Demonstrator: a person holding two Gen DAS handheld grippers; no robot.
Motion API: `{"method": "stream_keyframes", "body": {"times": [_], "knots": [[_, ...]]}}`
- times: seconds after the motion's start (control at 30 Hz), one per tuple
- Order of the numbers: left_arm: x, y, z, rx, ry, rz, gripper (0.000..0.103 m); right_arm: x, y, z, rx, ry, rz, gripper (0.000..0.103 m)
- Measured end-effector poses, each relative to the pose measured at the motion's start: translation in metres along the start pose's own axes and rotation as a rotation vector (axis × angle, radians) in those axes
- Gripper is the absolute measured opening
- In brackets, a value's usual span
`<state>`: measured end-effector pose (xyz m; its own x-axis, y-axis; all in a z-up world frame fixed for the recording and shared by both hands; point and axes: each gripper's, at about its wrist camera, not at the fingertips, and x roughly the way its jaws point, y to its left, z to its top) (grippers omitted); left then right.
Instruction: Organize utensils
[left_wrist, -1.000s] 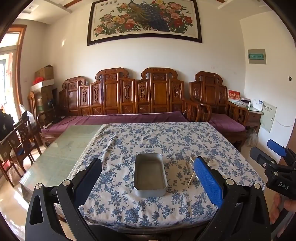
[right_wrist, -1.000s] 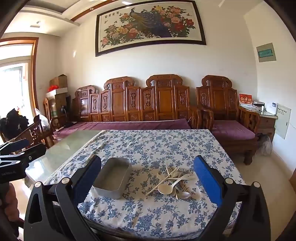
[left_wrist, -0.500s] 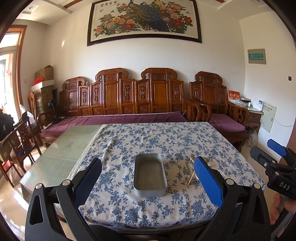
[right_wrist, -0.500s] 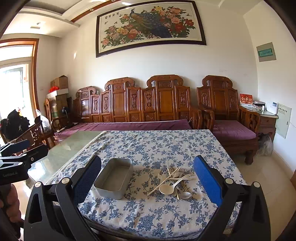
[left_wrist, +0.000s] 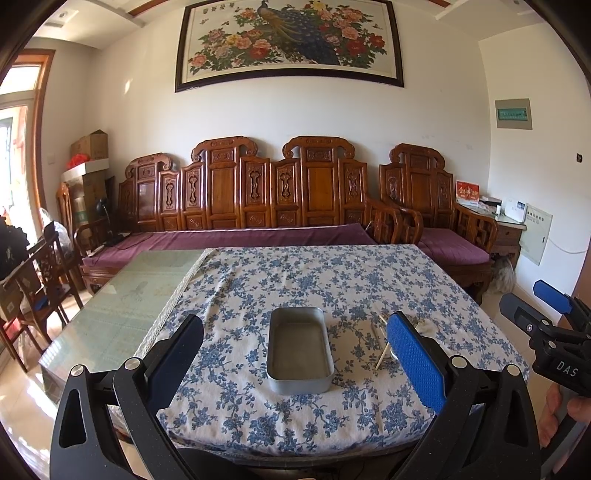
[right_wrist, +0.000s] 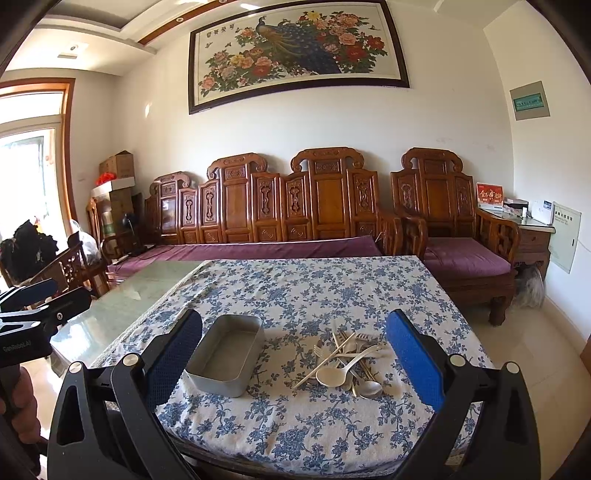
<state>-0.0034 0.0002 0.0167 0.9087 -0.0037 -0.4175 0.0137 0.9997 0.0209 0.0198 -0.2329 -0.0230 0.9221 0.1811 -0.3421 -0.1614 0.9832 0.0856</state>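
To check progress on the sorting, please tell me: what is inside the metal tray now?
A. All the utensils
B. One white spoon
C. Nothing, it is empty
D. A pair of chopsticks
C: the metal tray shows only its bare floor, while the utensils lie in a heap on the tablecloth to its right.

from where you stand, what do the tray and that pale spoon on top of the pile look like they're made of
The tray looks like metal with a dull brushed grey finish: thin walls, rounded corners, soft sheen. The pale spoon looks like matte cream plastic, possibly wood; it shows no glint, unlike the shiny steel spoon beside it.
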Motion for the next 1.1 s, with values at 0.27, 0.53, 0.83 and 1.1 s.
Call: {"method": "stream_keyframes", "body": {"times": [0.27,0.53,0.83,1.1], "knots": [[0.0001,0.0005,-0.0014,-0.002,-0.001,0.001,0.096,-0.0001,-0.0002,-0.0001,0.000,-0.001,0.001,0.100],[0.0004,-0.0001,-0.0007,-0.002,-0.003,0.001,0.096,-0.0004,0.0004,0.0005,0.000,-0.001,0.000,0.100],[0.0009,-0.0012,-0.0003,-0.002,-0.006,0.000,0.096,-0.0004,0.0009,0.0006,-0.001,-0.001,0.000,0.100],[0.0007,-0.0033,0.0023,-0.001,-0.010,-0.004,0.096,0.0002,-0.0014,0.0030,-0.002,-0.003,0.004,0.100]]}}
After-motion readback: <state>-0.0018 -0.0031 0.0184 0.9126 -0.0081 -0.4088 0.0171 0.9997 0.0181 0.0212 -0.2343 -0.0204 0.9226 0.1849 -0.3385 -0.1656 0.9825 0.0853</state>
